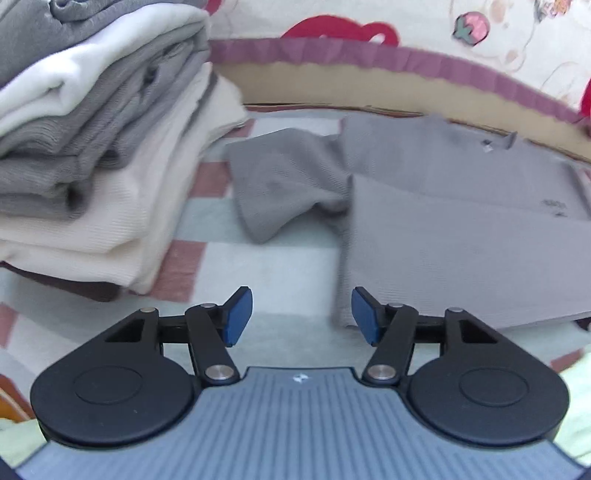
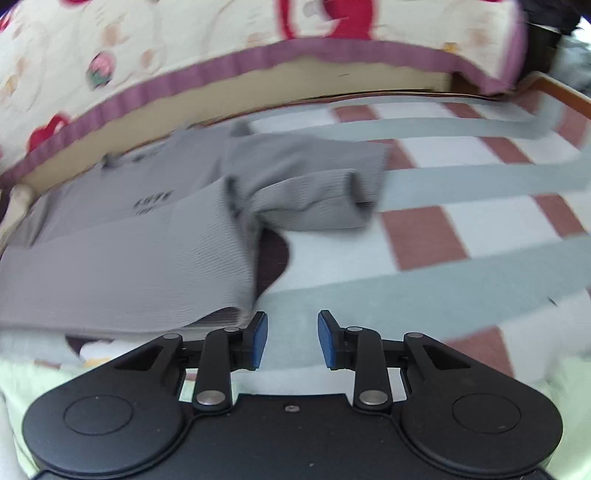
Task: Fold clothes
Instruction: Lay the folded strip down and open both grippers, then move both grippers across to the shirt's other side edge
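The grey shirt [image 1: 461, 236] lies on the checked blanket [image 1: 280, 266], its bottom half folded up and both sleeves sticking out. Both the left claw [image 1: 302, 316] and right claw [image 2: 292, 339] hang open and empty; next, pinch each sleeve near its cuff and fold inward, clear of the folded stack [image 1: 96, 147].

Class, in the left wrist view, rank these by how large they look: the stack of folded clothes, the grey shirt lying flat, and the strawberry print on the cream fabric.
1. Stack of folded grey, white and cream clothes, though nearness to the camera inflates it; the flat grey knitted shirt looks nearly as large.
2. Strawberry print, smallest.
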`<act>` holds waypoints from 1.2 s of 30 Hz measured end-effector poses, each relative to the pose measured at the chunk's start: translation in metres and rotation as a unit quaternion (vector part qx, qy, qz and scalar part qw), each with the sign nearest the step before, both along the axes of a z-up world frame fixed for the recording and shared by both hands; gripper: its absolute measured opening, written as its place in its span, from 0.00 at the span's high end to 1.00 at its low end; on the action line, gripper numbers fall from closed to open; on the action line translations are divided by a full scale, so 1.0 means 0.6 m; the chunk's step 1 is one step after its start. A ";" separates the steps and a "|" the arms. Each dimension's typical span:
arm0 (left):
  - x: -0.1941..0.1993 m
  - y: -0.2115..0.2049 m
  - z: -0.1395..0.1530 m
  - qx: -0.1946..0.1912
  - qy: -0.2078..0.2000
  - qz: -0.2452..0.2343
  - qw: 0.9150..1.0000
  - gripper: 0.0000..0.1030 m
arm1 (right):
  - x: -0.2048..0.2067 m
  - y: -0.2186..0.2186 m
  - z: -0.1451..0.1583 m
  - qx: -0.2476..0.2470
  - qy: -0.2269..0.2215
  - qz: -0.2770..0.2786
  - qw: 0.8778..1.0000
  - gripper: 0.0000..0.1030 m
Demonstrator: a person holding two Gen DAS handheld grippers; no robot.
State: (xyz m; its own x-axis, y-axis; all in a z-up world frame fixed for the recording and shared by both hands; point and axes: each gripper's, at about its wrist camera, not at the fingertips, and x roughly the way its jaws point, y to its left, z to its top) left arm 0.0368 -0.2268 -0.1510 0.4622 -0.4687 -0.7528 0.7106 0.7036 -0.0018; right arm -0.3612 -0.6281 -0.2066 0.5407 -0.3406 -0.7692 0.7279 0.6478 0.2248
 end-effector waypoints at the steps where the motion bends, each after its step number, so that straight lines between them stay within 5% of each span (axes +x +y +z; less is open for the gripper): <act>1: 0.003 0.001 0.002 -0.006 0.004 0.003 1.000 0.43 | -0.001 0.007 0.005 0.003 -0.011 0.001 1.000 0.65; 5: 0.005 0.005 0.012 -0.039 -0.001 -0.015 0.999 0.43 | 0.013 0.041 0.026 -0.017 -0.028 0.036 0.999 0.62; 9: -0.009 -0.018 0.000 -0.015 0.001 -0.062 0.998 0.43 | 0.057 0.065 0.029 -0.063 0.005 0.097 0.993 0.50; 15: -0.012 -0.037 -0.019 0.010 0.027 -0.079 0.996 0.43 | 0.059 0.024 0.006 0.017 -0.027 0.037 0.999 0.50; 21: -0.005 -0.056 -0.045 0.036 0.055 -0.078 0.995 0.43 | 0.059 -0.007 -0.008 0.046 -0.020 0.018 0.999 0.49; 23: -0.011 -0.059 -0.042 0.044 0.031 -0.078 0.996 0.43 | 0.052 0.000 -0.004 0.040 -0.020 0.020 0.999 0.49; 26: -0.039 -0.060 -0.026 0.047 -0.024 -0.111 0.992 0.43 | 0.054 0.035 0.014 -0.038 0.001 0.055 0.998 0.49; 30: -0.096 -0.072 -0.009 0.036 -0.075 -0.225 0.971 0.45 | 0.087 0.112 0.045 -0.162 0.035 0.234 0.958 0.54; 32: -0.133 -0.087 -0.009 0.035 -0.086 -0.290 0.952 0.58 | 0.108 0.138 0.045 -0.182 0.044 0.294 0.937 0.66; 36: -0.181 -0.117 -0.019 0.054 -0.100 -0.363 0.925 0.58 | 0.151 0.161 0.013 -0.194 0.083 0.357 0.910 0.65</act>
State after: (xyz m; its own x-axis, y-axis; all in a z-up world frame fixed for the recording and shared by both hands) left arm -0.0715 -0.2969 -0.1626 0.1896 -0.6379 -0.7464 0.9744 0.0287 0.2230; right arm -0.2708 -0.5318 -0.1986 0.6174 -0.2116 -0.7576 0.0935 0.9761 -0.1964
